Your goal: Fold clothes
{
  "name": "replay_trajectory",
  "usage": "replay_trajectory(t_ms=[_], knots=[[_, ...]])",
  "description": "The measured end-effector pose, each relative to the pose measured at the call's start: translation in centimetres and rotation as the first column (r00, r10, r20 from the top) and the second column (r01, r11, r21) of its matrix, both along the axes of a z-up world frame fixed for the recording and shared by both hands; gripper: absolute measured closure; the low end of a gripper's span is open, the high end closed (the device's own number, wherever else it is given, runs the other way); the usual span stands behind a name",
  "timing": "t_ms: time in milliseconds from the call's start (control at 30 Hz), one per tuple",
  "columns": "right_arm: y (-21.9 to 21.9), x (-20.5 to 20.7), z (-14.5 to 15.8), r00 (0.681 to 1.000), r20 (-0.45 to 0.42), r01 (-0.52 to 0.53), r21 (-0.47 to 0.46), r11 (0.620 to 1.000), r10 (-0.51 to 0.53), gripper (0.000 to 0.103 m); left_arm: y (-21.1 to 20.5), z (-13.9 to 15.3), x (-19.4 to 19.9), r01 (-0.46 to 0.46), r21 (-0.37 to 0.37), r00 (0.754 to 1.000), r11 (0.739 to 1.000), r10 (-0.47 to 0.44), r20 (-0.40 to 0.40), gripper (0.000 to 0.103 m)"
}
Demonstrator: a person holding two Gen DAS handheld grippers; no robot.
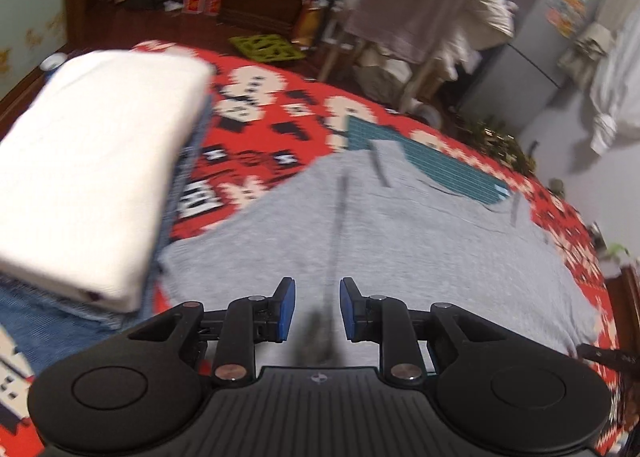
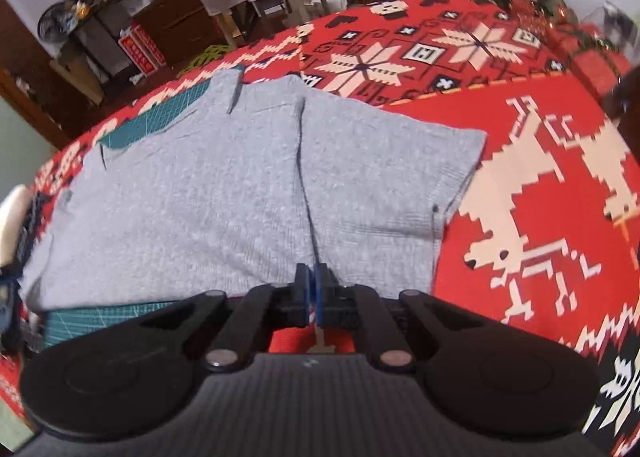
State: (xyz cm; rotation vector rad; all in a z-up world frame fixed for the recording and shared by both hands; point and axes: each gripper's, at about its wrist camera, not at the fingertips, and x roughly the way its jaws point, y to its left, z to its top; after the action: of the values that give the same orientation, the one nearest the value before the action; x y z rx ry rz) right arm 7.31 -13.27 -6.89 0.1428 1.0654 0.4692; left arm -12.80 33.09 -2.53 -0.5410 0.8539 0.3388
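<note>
A grey garment [image 2: 224, 193] lies spread flat on a red patterned blanket [image 2: 540, 145], partly over a green cutting mat [image 2: 156, 121] whose edge shows beyond its far corner and again under its near hem. It looks like a sleeveless or short-sleeved top lying face up, a dark seam or drawstring running down its middle, and no fold has been made in it as far as either view shows. To its left sits a pile [image 1: 92, 173] of finished work: a white folded piece on top of folded denim, just beside the grey top's left edge. So part of the job appears done, with at least two items stacked, and the grey one is left to fold from the start. The left hand-held gripper [image 1: 317, 307] hangs over the near hem with its jaws a narrow gap apart; nothing is pinched between them, though the dark seam runs below the gap. The right hand-held gripper [image 2: 312, 293] has its jaws pressed together at the near hem, by the centre seam; whether a bit of cloth is caught there I cannot tell. Judging by this, the next step would be taking hold of the hem or a side and bringing it across.
</note>
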Motion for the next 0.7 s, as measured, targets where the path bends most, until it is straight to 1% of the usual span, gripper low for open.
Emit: replay_trajectory(t_ms=[33,100,167,233,333,367,433,467,533,567,633,700], knots=[[-0.2,0.1,0.0,1.000,0.005,0.008,0.012,1.000,-0.008,0.093,0.4,-0.2,-0.2,-0.013,-0.016,1.000,1.000,0.013,-0.009,0.080],[-0.5,0.2,0.3,0.999,0.027,0.020,0.020,1.000,-0.021,0.090,1.0,-0.6,-0.4,-0.023,-0.059,1.000,0.998,0.022,-0.021,0.080],[-0.8,0.3,0.7,0.998,0.042,0.035,0.055,0.998,-0.038,0.090,1.0,-0.9,-0.4,-0.016,-0.081,0.999,0.997,0.013,-0.034,0.080],[-1.0,0.5,0.8,0.998,0.041,0.042,0.078,0.996,-0.046,0.090,0.5,-1.1,-0.1,0.013,-0.091,0.999,0.996,-0.017,-0.038,0.080],[-0.8,0.7,0.7,0.998,0.034,0.044,0.066,0.997,-0.046,0.090,-0.5,-1.2,0.2,0.069,-0.103,0.997,0.992,-0.073,-0.036,0.079],[-0.7,0.8,0.5,0.998,0.030,0.044,0.066,0.997,-0.046,0.090,-0.8,-1.3,0.4,0.087,-0.107,0.995,0.990,-0.092,-0.035,0.077],[-0.7,0.9,0.5,0.999,0.028,0.043,0.069,0.997,-0.045,0.090,-1.5,-1.5,0.7,0.113,-0.086,0.992,0.990,-0.117,-0.053,0.078],[-0.7,0.9,0.5,0.999,0.029,0.042,0.068,0.997,-0.044,0.090,-1.8,-1.8,0.9,0.123,-0.066,0.989,0.990,-0.128,-0.078,0.082],[-0.6,1.0,0.4,0.999,0.028,0.042,0.066,0.997,-0.044,0.090,-2.2,-2.2,1.0,0.133,-0.030,0.982,0.991,-0.136,-0.131,0.096],[-0.6,1.0,0.3,0.999,0.024,0.041,0.062,0.997,-0.043,0.090,-2.2,-2.3,1.0,0.135,-0.022,0.980,0.991,-0.137,-0.144,0.096],[-0.5,1.0,0.1,0.999,0.015,0.042,0.057,0.997,-0.043,0.090,-1.8,-1.8,0.5,0.132,-0.039,0.984,0.991,-0.136,-0.119,0.097],[-0.7,1.0,0.1,0.999,0.009,0.046,0.061,0.997,-0.047,0.090,-1.3,-1.3,-0.1,0.124,-0.053,0.987,0.991,-0.128,-0.095,0.093]])
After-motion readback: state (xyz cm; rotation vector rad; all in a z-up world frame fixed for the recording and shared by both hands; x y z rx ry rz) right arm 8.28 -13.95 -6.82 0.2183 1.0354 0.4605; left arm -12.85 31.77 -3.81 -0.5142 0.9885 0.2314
